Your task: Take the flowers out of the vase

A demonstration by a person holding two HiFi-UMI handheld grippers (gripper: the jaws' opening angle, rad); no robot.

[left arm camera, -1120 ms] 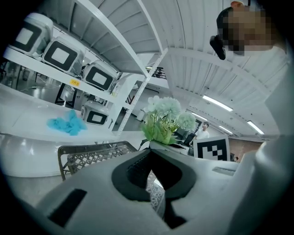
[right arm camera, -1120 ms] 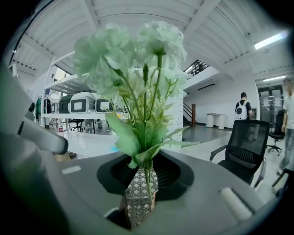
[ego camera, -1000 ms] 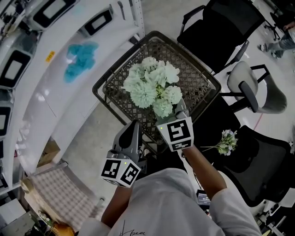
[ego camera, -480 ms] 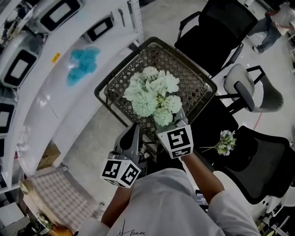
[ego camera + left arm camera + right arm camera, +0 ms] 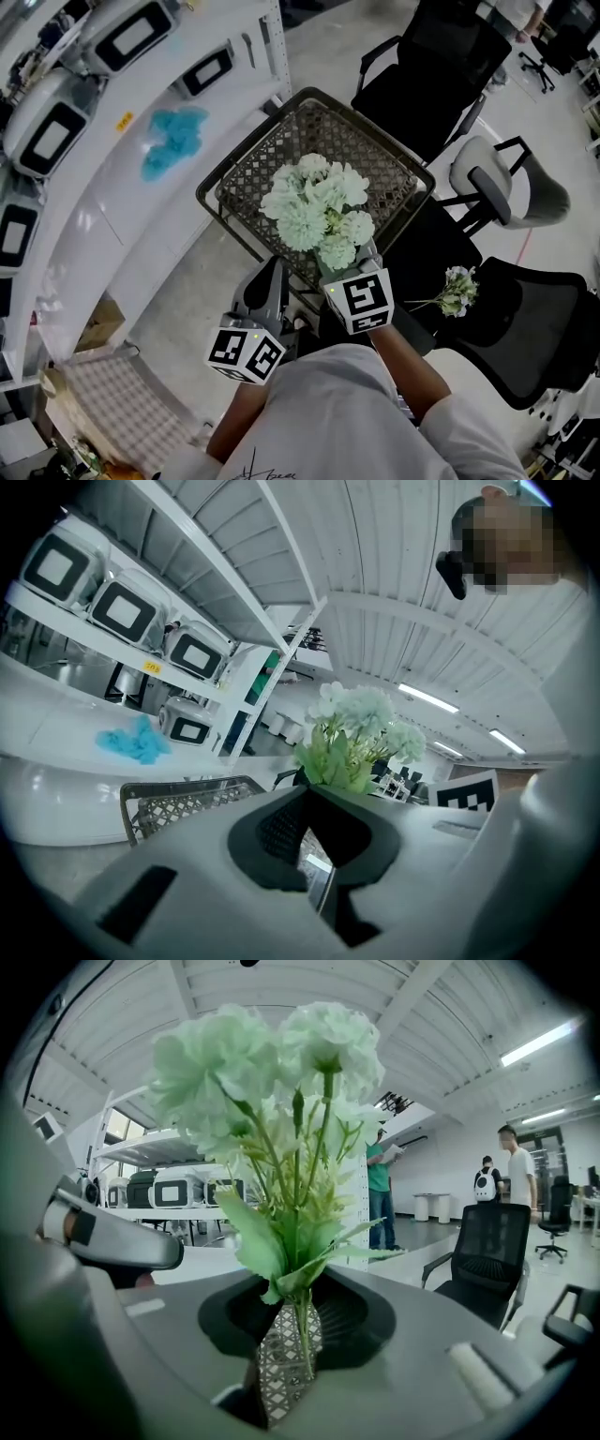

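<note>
Pinching ruffled pale-green flowers by slender stems: right gripper.

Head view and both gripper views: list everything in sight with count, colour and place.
shelf: one, white, left
cloth: one, blue, on the shelf
machines: at least four, white, along the shelf
basket: one, dark wire, beside the shelf
flowers: one bunch, pale green, held above the basket
chairs: three, black and grey, right
sprig: one, pale, on a chair, right
people: three, far back, right gripper view
left gripper: one, grey, jaws together, empty
right gripper: one, grey, shut on the flowers
</note>
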